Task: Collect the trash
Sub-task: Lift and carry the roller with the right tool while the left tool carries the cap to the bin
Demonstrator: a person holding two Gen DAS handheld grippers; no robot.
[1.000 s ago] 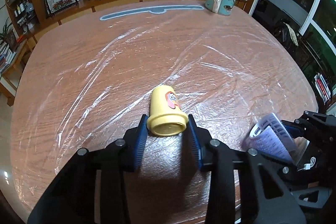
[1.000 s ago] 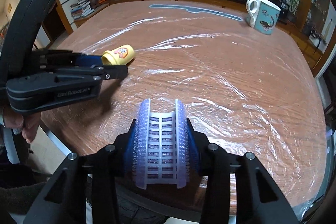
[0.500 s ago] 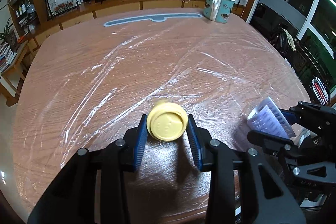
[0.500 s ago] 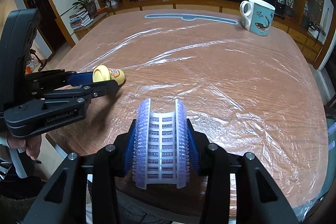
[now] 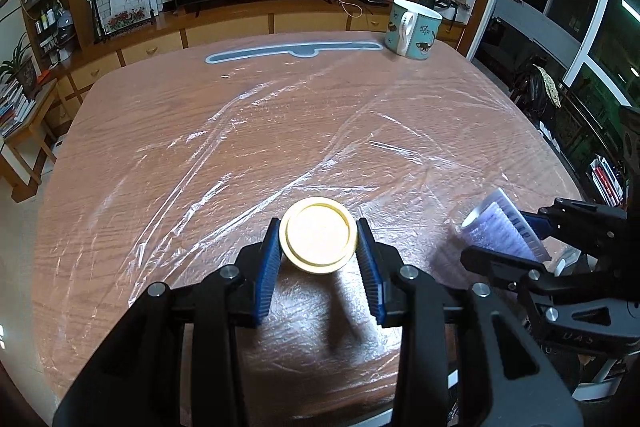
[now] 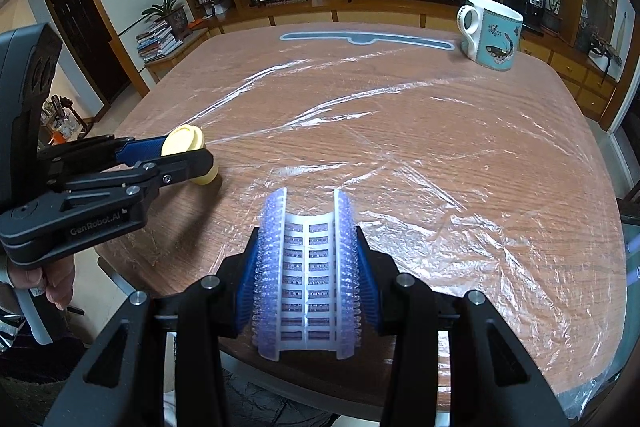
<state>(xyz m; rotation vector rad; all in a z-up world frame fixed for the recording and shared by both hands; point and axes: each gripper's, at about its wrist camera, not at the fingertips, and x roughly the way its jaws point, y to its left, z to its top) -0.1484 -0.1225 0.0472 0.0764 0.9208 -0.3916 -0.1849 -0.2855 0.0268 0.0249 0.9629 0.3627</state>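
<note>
Two pieces of trash are already picked up, my left gripper (image 5: pixel 318 251) pinching the yellow cup (image 5: pixel 318 235) just above the table (image 5: pixel 280 131) and my right gripper (image 6: pixel 307 279) clamping the purple bristled roller (image 6: pixel 307 273); both still need binning, I judge.

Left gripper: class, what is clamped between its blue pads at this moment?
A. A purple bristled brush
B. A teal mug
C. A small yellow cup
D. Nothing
C: the left gripper pinches the yellow cup, its flat base facing the camera.
</note>
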